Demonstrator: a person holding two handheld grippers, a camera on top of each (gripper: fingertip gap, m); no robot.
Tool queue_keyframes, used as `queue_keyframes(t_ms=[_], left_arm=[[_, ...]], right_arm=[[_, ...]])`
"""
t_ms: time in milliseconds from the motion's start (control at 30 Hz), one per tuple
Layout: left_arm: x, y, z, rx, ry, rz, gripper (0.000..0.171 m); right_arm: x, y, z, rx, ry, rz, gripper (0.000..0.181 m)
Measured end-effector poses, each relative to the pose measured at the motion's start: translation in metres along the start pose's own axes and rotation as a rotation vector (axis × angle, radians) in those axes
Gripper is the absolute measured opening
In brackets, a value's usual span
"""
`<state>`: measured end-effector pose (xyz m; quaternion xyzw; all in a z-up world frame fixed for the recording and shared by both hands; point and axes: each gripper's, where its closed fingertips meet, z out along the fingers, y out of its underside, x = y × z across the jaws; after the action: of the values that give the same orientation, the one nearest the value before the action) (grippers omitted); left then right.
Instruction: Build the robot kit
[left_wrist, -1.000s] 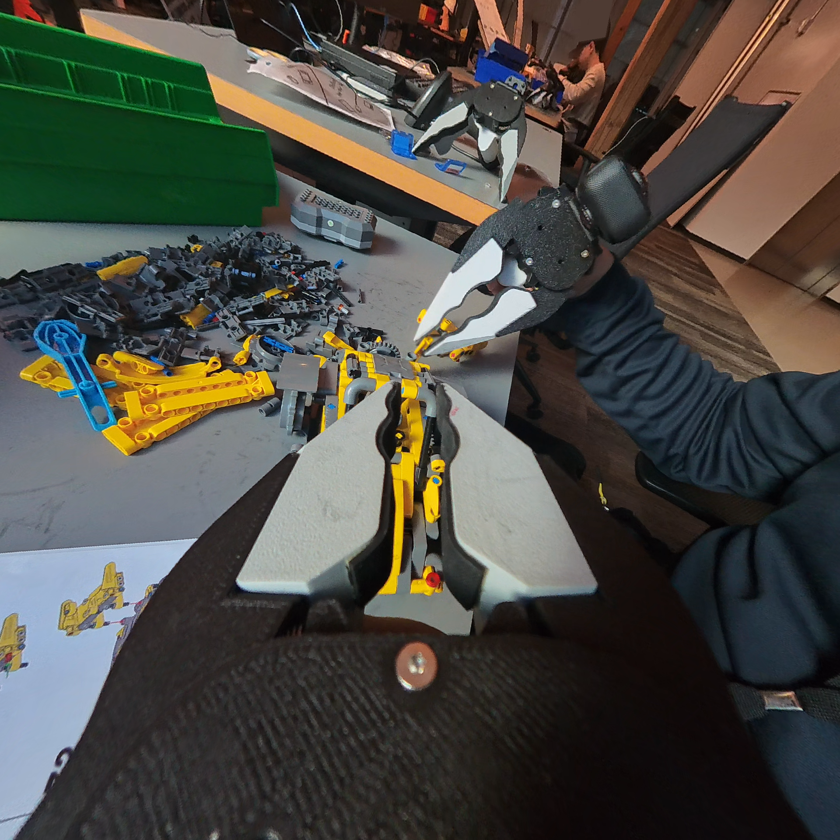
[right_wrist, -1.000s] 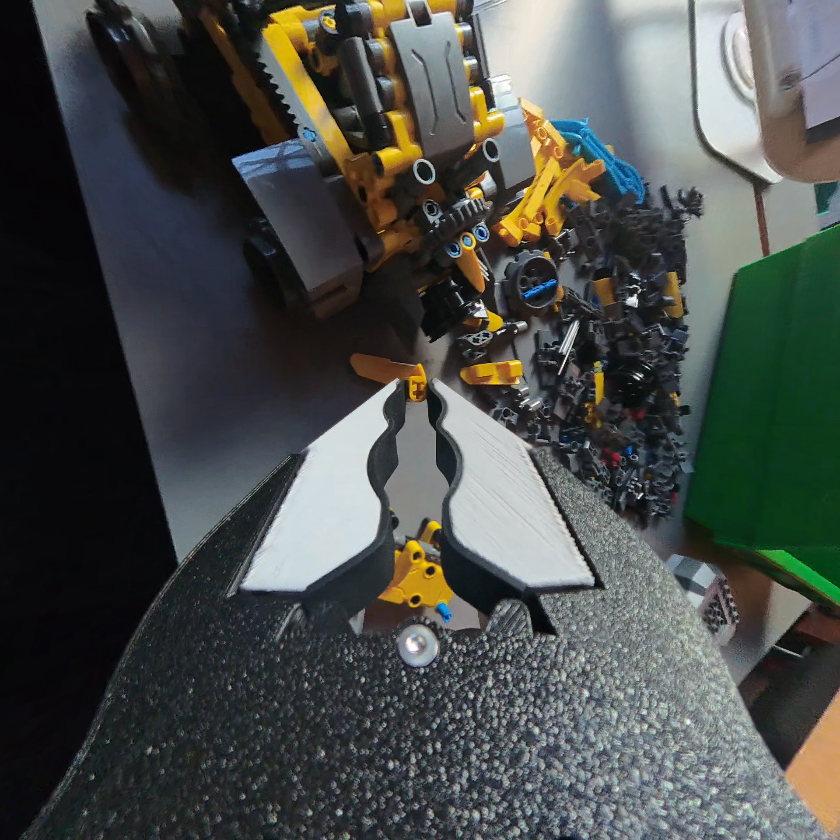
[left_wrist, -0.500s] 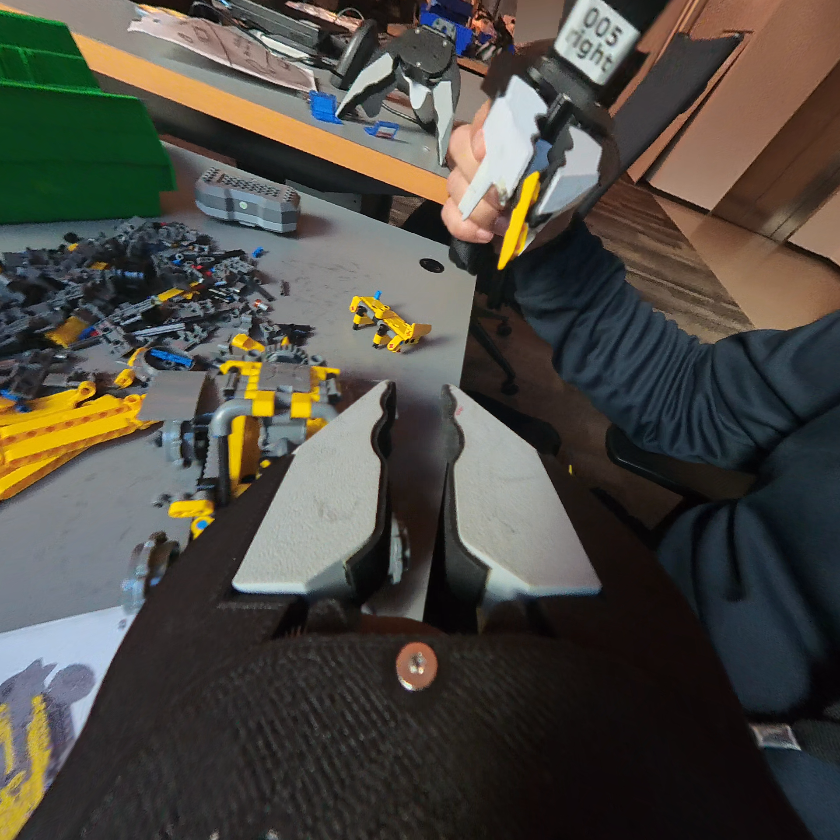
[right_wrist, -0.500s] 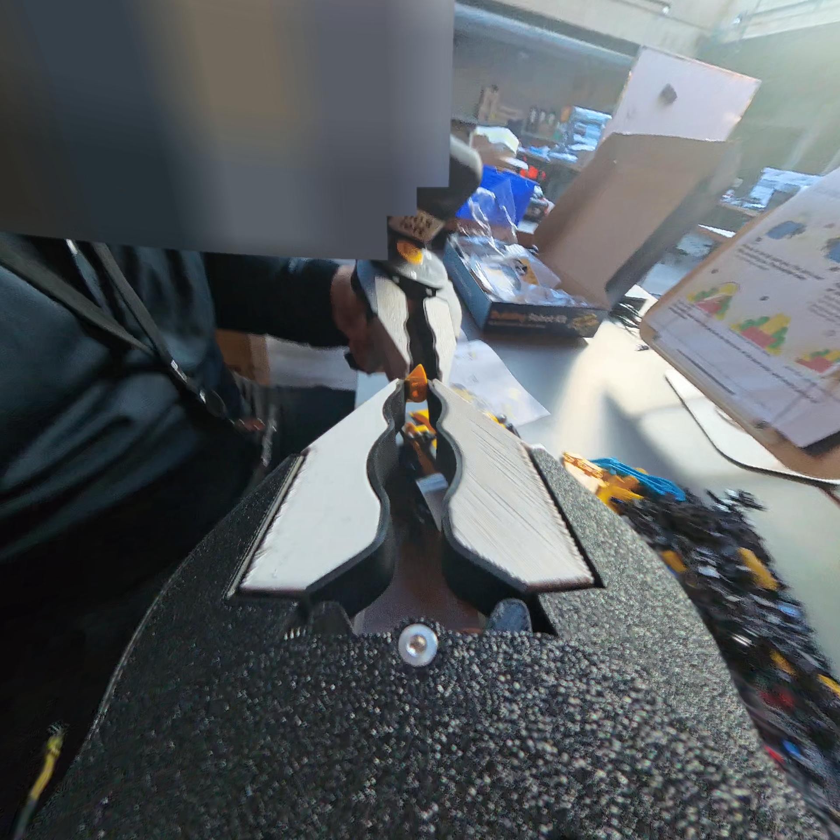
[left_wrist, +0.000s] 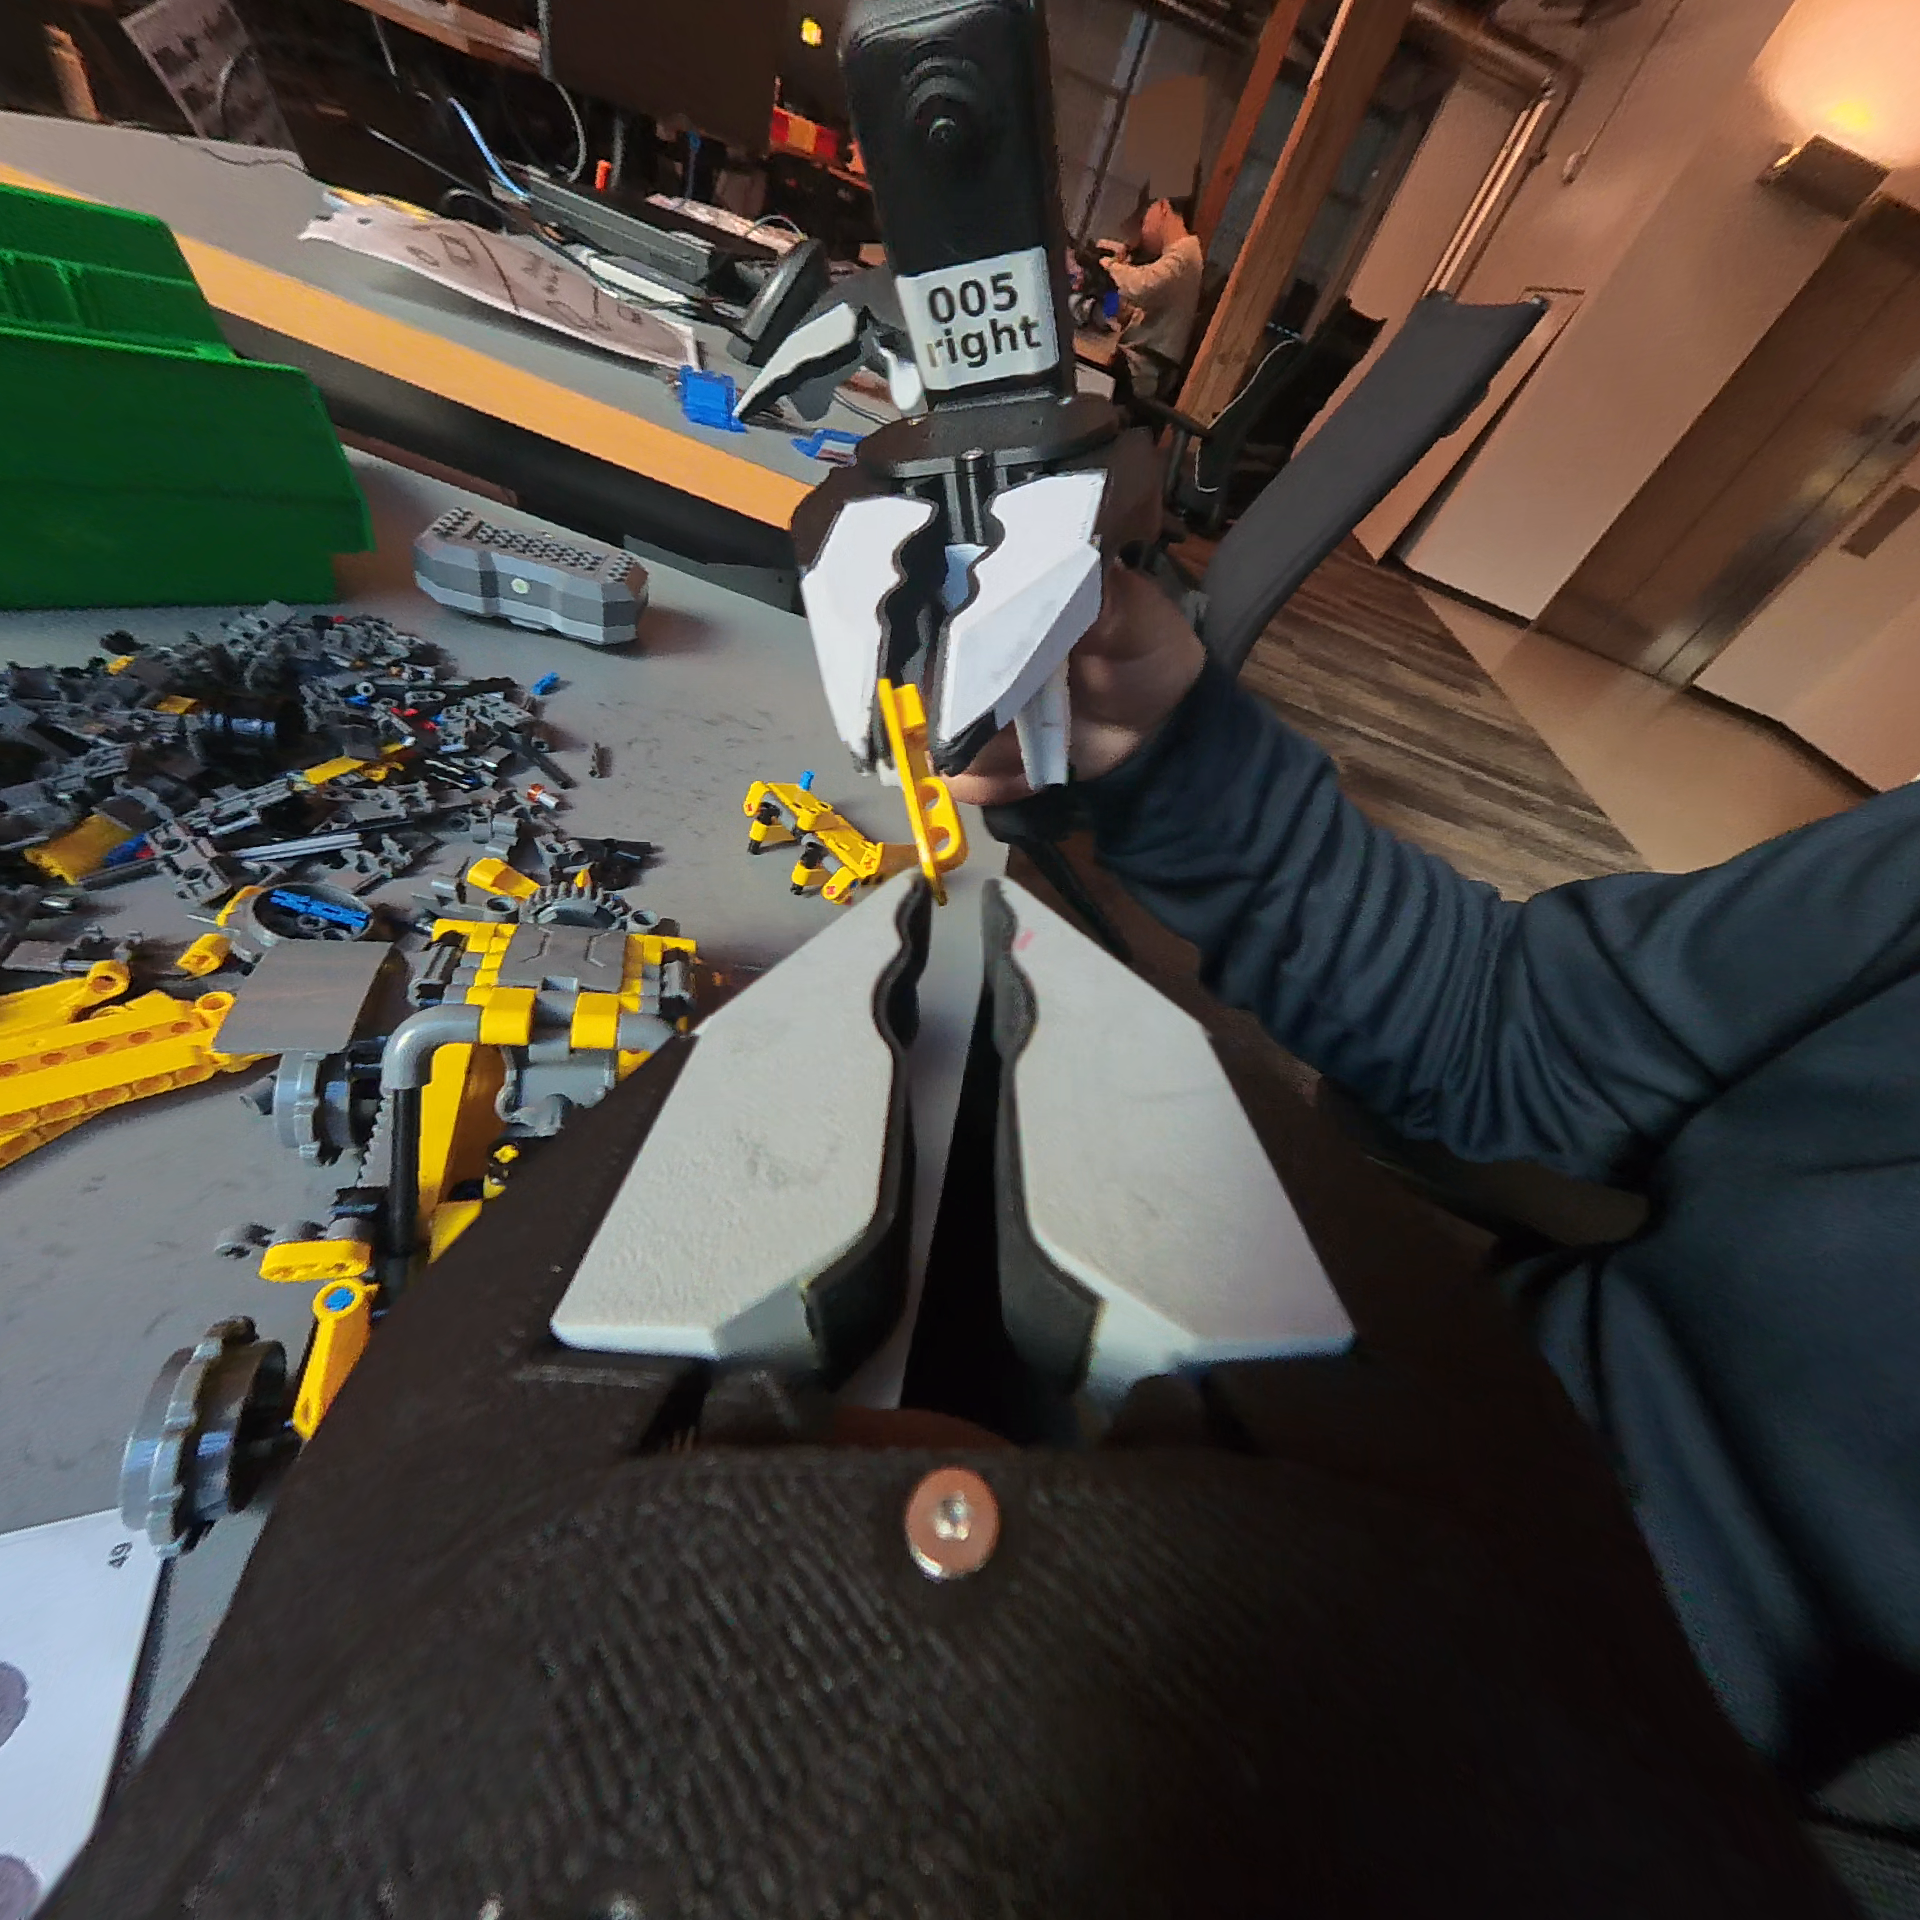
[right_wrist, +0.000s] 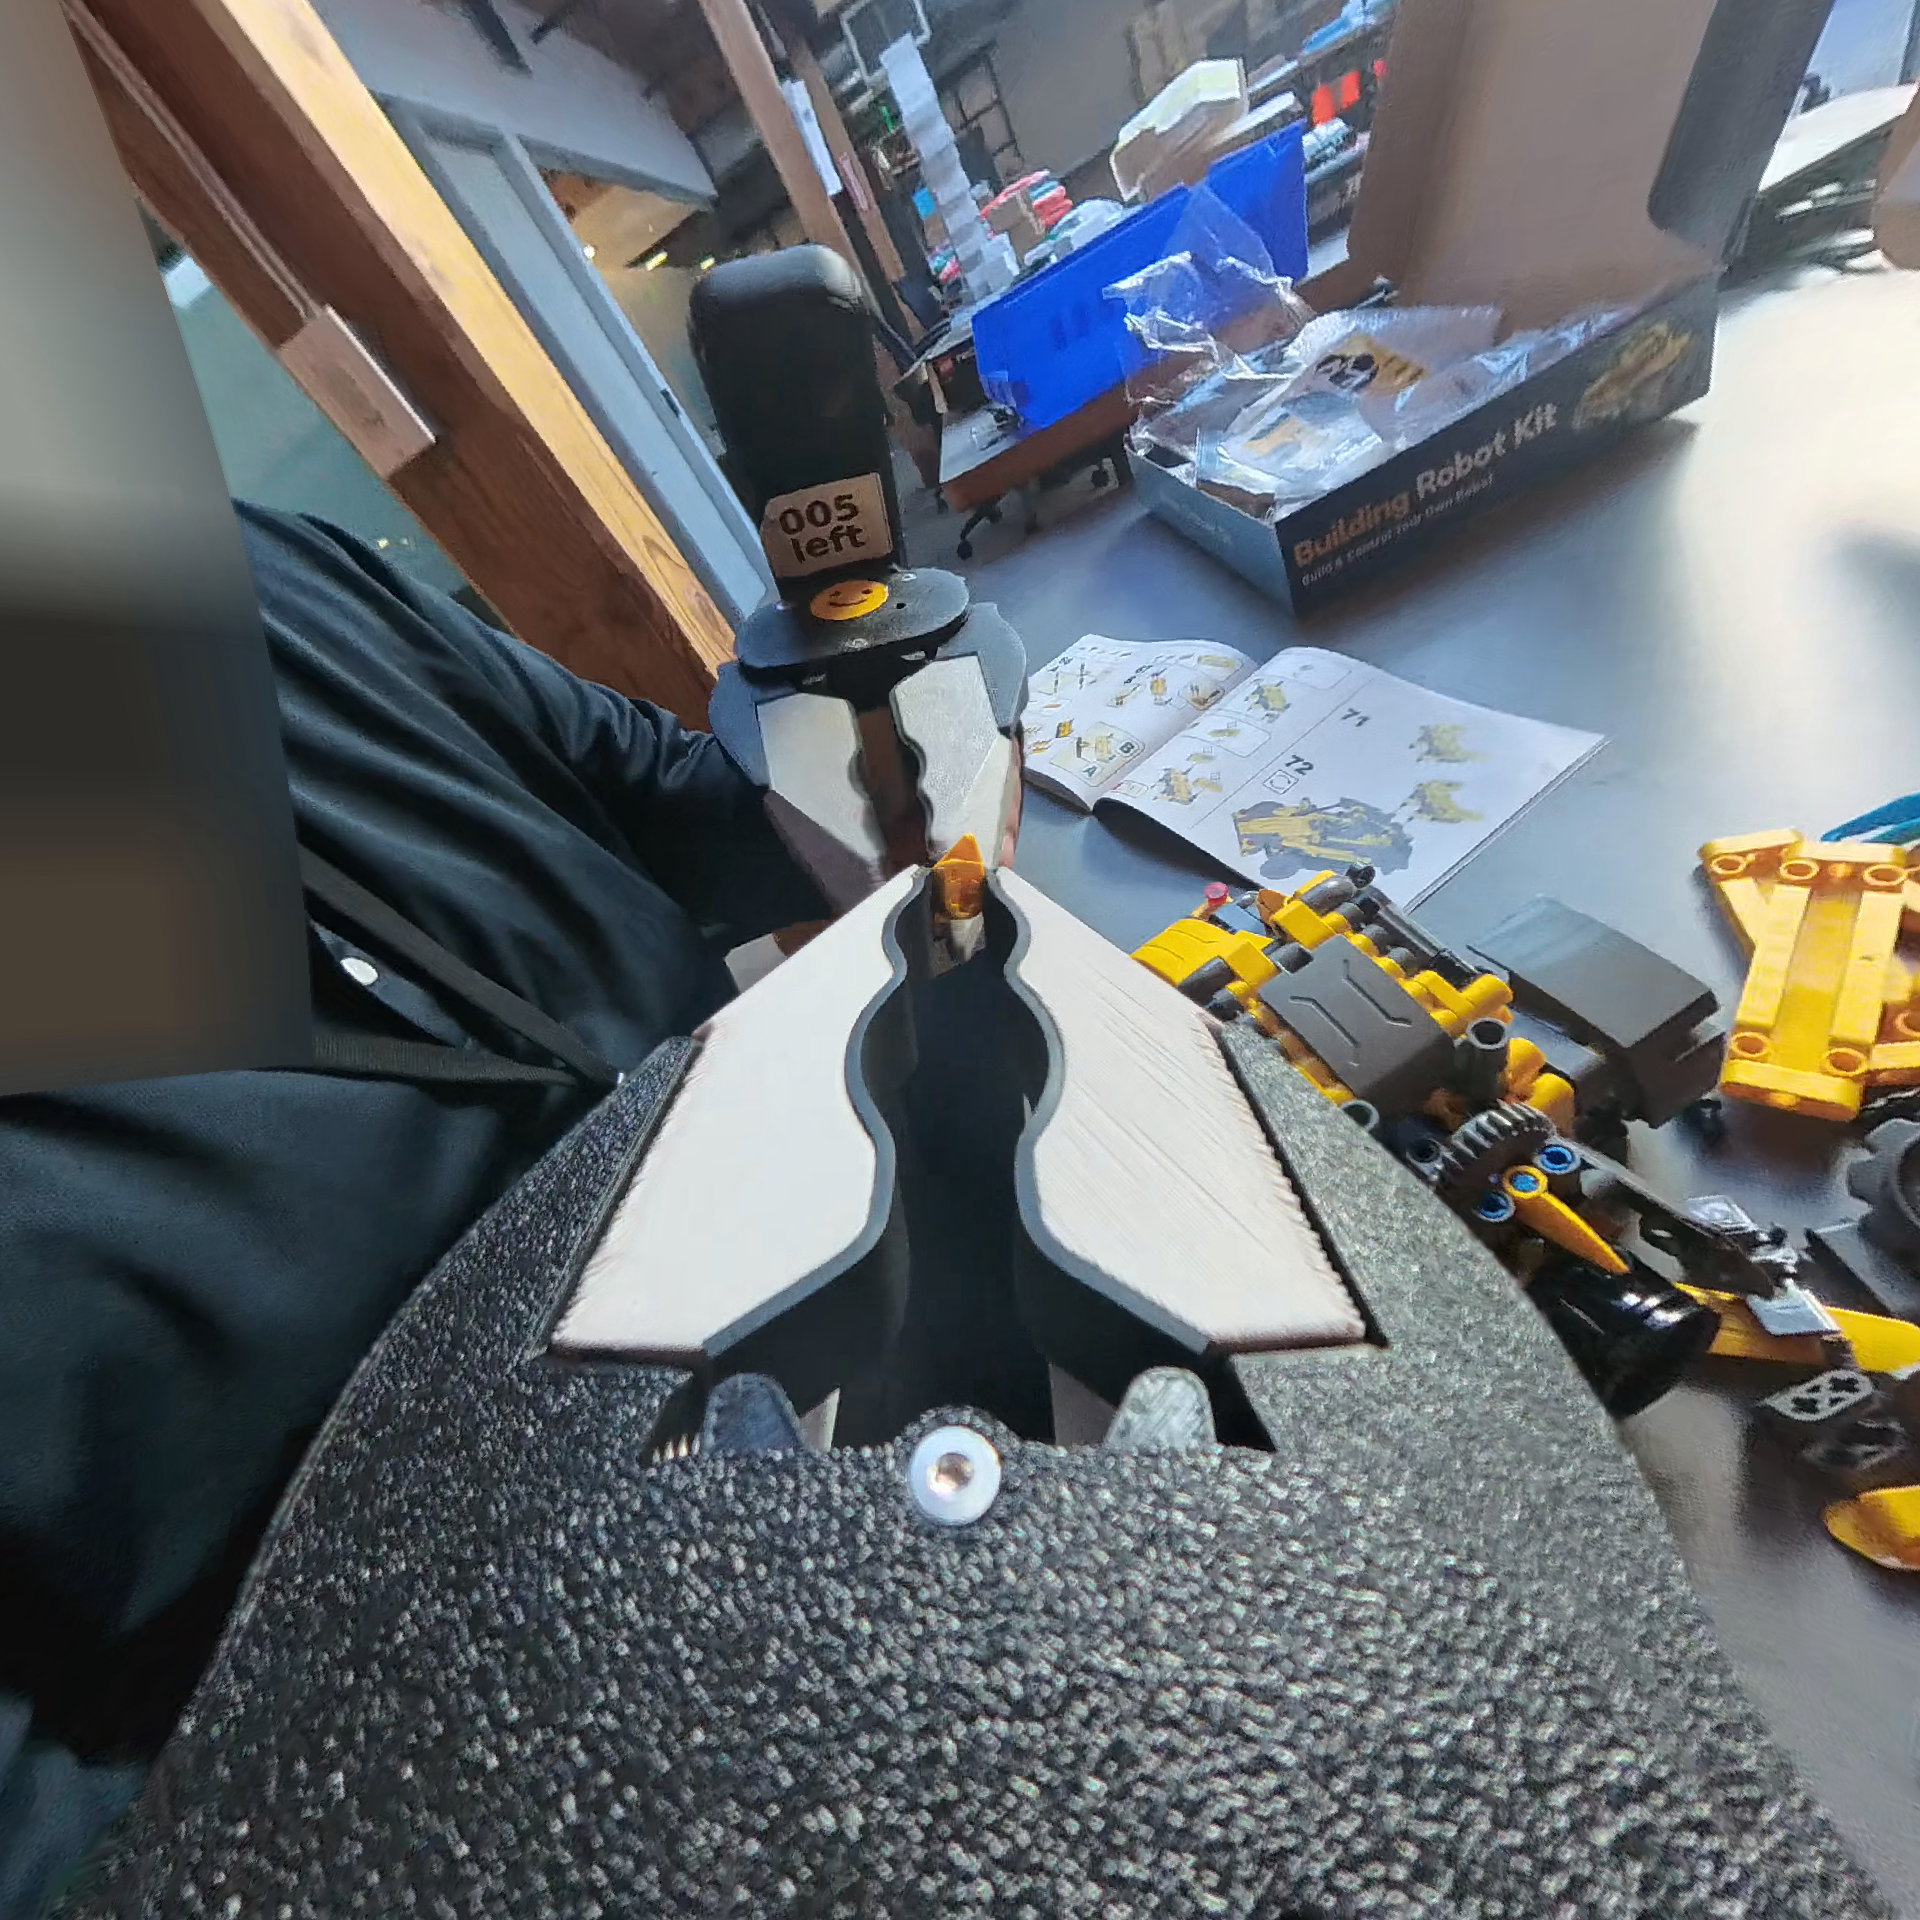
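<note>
My right gripper is shut on a thin yellow beam with holes and holds it in the air, hanging down. The beam's lower end reaches the tips of my left gripper, whose jaws stand a narrow gap apart with nothing gripped. In the right wrist view the beam sits pinched at my right gripper's tips, with the left gripper facing it just beyond. A half-built yellow and grey vehicle model lies on the grey table to the left; it also shows in the right wrist view.
A small yellow sub-assembly lies near the table edge. A pile of loose dark parts, yellow beams, a grey battery box and green bins lie further left. An open instruction booklet and kit box lie beyond. Less than 4 cm separates the two grippers' tips. The small yellow sub-assembly is about equally far from each gripper, around 20 cm.
My left gripper let go of the vehicle model and lifted off it. My right gripper picked the yellow beam off the table, raised it, then brought it down to the left gripper's tips.
</note>
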<state>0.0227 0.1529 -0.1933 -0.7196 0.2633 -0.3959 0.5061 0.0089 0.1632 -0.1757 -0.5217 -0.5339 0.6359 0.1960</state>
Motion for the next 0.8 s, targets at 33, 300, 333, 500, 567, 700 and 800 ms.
queue_keyframes(t_ms=[33,300,333,500,567,700,800], left_arm=[[-0.003,0.0,-0.001,0.006,-0.016,0.007,0.0],[-0.006,-0.003,-0.003,0.031,-0.03,-0.003,0.0],[-0.007,-0.004,-0.003,0.04,-0.036,0.003,0.0],[-0.017,-0.008,-0.007,0.057,-0.148,0.136,0.0],[-0.02,-0.008,-0.007,0.037,-0.258,0.319,0.0],[-0.026,-0.017,-0.014,-0.04,-0.63,1.004,0.0],[-0.029,-0.009,-0.011,-0.117,-0.778,1.347,0.0]], right_arm=[[0.0,0.0,0.001,-0.002,-0.003,0.014,0.009],[0.005,0.003,0.001,-0.021,0.027,0.012,0.009],[0.005,0.004,0.0,-0.026,0.034,0.002,0.01],[0.015,0.01,0.0,-0.071,0.112,-0.034,0.01],[0.02,0.01,0.001,-0.075,0.148,-0.061,0.011],[0.03,0.011,-0.002,-0.083,0.206,-0.076,0.013],[0.033,0.007,-0.006,-0.061,0.227,-0.063,0.025]])
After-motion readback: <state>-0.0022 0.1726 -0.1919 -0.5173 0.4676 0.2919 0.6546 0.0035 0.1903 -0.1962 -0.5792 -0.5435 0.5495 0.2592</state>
